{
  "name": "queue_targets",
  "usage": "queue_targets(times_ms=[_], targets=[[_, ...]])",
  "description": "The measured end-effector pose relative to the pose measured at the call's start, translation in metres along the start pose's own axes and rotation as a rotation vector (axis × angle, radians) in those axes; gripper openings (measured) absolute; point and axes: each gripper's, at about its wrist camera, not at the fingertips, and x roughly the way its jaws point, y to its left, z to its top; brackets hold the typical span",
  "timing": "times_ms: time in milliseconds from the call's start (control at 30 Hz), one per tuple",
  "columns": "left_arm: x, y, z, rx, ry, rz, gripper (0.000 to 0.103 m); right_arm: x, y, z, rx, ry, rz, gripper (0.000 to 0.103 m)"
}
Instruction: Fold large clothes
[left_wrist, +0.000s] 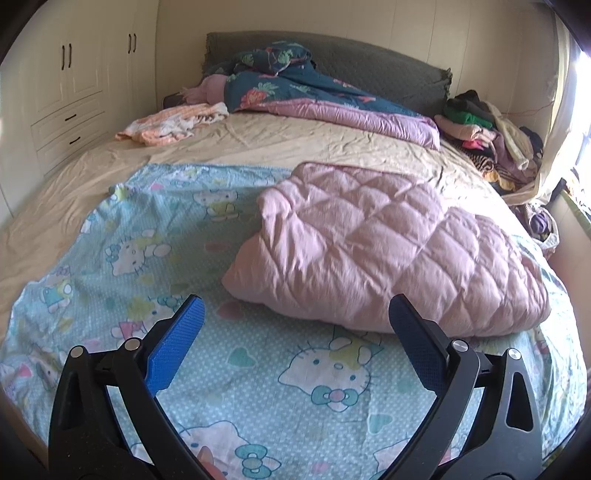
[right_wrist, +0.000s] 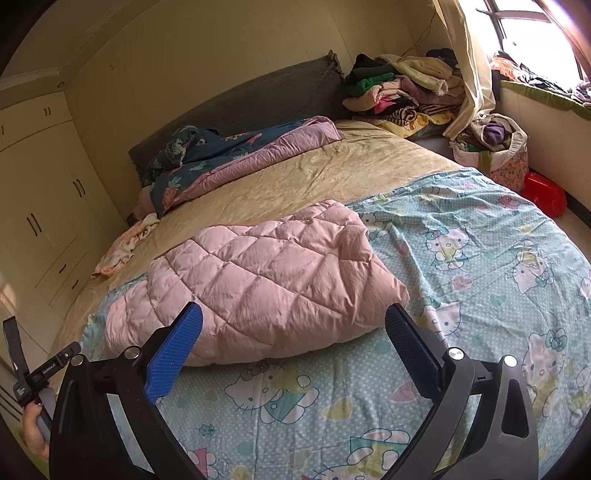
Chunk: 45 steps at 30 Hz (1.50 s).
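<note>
A pink quilted padded garment (left_wrist: 388, 251) lies folded in a thick bundle on a light blue cartoon-cat sheet (left_wrist: 155, 236) spread over the bed. It also shows in the right wrist view (right_wrist: 266, 280), on the same sheet (right_wrist: 480, 266). My left gripper (left_wrist: 295, 310) is open and empty, hovering over the sheet just in front of the bundle's near edge. My right gripper (right_wrist: 295, 317) is open and empty, just in front of the bundle's near edge, above the sheet. The other gripper's body (right_wrist: 40, 373) shows at the far left of the right wrist view.
A teal and purple quilt (left_wrist: 317, 96) lies at the headboard, an orange-white cloth (left_wrist: 173, 122) beside it. A pile of clothes (left_wrist: 487, 136) sits at the bed's far right corner. White wardrobes (left_wrist: 70, 85) stand left. A bag of clothes (right_wrist: 495, 147) and a red box (right_wrist: 545, 194) are by the window.
</note>
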Motion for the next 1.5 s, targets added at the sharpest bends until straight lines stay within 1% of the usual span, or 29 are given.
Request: queue_targets(times_ms=[200, 267, 433, 533, 633, 700, 767, 833, 900, 1000, 1167, 1233, 1367, 1500], targets=[[0.019, 0.0, -0.008, -0.016, 0.045, 0.004, 0.093, 0.017, -0.006, -0.01, 0.045, 0.029, -0.037, 0.099], [0.029, 0.002, -0.01, -0.04, 0.072, -0.017, 0.093, 0.025, -0.009, -0.013, 0.069, 0.042, -0.053, 0.099], [0.061, 0.012, -0.012, -0.165, 0.168, -0.097, 0.093, 0.045, -0.02, -0.018, 0.134, 0.068, -0.086, 0.099], [0.075, 0.018, -0.011, -0.241, 0.198, -0.141, 0.093, 0.057, -0.026, -0.02, 0.171, 0.081, -0.092, 0.099], [0.092, 0.03, -0.008, -0.358, 0.223, -0.183, 0.093, 0.072, -0.034, -0.021, 0.218, 0.099, -0.097, 0.099], [0.101, 0.035, -0.006, -0.41, 0.23, -0.178, 0.093, 0.081, -0.039, -0.021, 0.255, 0.113, -0.097, 0.099], [0.109, 0.037, -0.004, -0.42, 0.221, -0.156, 0.093, 0.095, -0.046, -0.022, 0.301, 0.14, -0.086, 0.099], [0.117, 0.036, -0.004, -0.423, 0.226, -0.151, 0.093, 0.107, -0.051, -0.023, 0.345, 0.165, -0.085, 0.099], [0.126, 0.038, -0.006, -0.462, 0.244, -0.175, 0.093, 0.12, -0.056, -0.023, 0.385, 0.181, -0.089, 0.099], [0.139, 0.041, -0.009, -0.516, 0.256, -0.205, 0.095, 0.134, -0.06, -0.023, 0.408, 0.196, -0.093, 0.099], [0.154, 0.044, -0.016, -0.586, 0.264, -0.252, 0.095, 0.156, -0.061, -0.023, 0.439, 0.203, -0.065, 0.099], [0.159, 0.042, -0.015, -0.601, 0.264, -0.265, 0.095, 0.161, -0.062, -0.021, 0.448, 0.198, -0.057, 0.099], [0.166, 0.038, -0.011, -0.612, 0.256, -0.268, 0.095, 0.174, -0.069, -0.02, 0.478, 0.201, -0.039, 0.099], [0.172, 0.036, -0.009, -0.624, 0.242, -0.267, 0.095, 0.19, -0.079, -0.024, 0.53, 0.212, 0.013, 0.099]])
